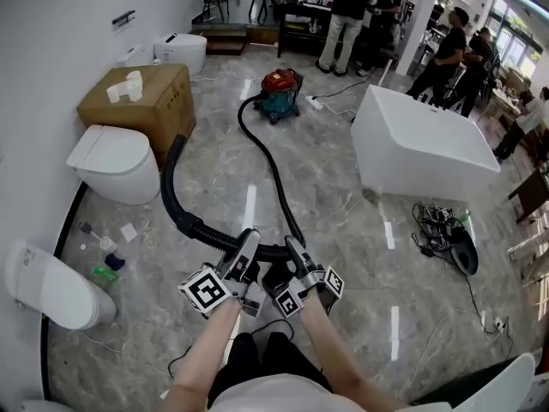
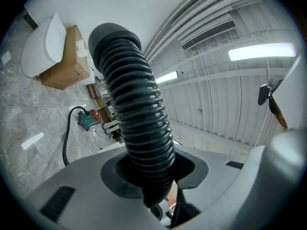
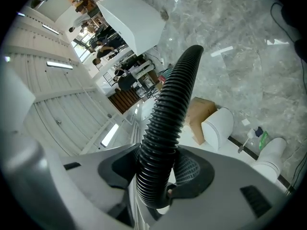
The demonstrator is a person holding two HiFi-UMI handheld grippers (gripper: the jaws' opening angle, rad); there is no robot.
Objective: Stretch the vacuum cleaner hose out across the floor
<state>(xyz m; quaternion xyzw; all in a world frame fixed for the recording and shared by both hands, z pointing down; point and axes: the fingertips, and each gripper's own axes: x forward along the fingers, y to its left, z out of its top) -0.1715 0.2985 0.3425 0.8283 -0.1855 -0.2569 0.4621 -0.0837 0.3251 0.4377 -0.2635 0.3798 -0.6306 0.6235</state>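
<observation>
A black ribbed vacuum hose [image 1: 273, 166] runs from the red and teal vacuum cleaner [image 1: 280, 92] across the marble floor to my grippers. From there it curves left and up to its free end [image 1: 177, 144] by a cardboard box. My left gripper [image 1: 249, 240] is shut on the hose [image 2: 139, 109], which sits in the notch of its jaws [image 2: 153, 176]. Just to its right, my right gripper [image 1: 292, 247] is shut on the hose [image 3: 168, 114] in the same way [image 3: 156, 176]. Both are held low in front of me, side by side.
A cardboard box [image 1: 141, 101] and a white toilet [image 1: 116, 161] stand at the left, another toilet [image 1: 51, 286] at the near left. Bottles [image 1: 107, 260] lie between them. A white bathtub [image 1: 420, 144] stands at the right, with cables [image 1: 442, 226] beside it. People [image 1: 347, 15] stand at the back.
</observation>
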